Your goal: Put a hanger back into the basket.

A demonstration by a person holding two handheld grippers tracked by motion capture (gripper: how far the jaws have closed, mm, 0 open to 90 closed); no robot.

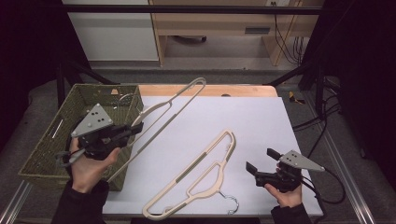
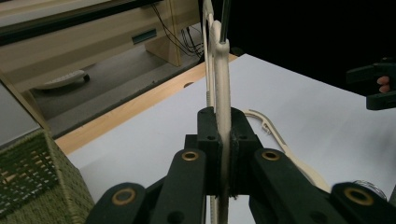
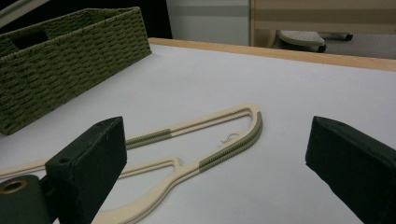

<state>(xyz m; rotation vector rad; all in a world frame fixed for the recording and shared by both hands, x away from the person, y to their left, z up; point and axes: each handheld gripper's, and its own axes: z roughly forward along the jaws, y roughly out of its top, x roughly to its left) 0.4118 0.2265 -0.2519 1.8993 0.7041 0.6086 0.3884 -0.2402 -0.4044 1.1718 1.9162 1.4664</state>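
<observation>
My left gripper [image 1: 135, 129] is shut on a beige plastic hanger [image 1: 173, 105], which is lifted and slants from beside the basket up toward the table's far edge. In the left gripper view the jaws [image 2: 223, 140] pinch the hanger's thin rail [image 2: 219, 70] edge-on. A second beige hanger [image 1: 192, 167] with grey grip strips lies flat on the white table top, its metal hook [image 1: 231, 203] near the front edge. My right gripper [image 1: 262, 160] hovers open to the right of it. In the right gripper view the lying hanger [image 3: 210, 140] is just ahead of the wide-apart jaws [image 3: 219, 168], with nothing between them.
A woven green basket [image 1: 105, 87] stands at the table's left side, under and beside my left hand; it appears again in the right gripper view [image 3: 60, 60]. The white table surface [image 1: 243, 116] ends at a wooden strip at the back. Cables trail off the right edge.
</observation>
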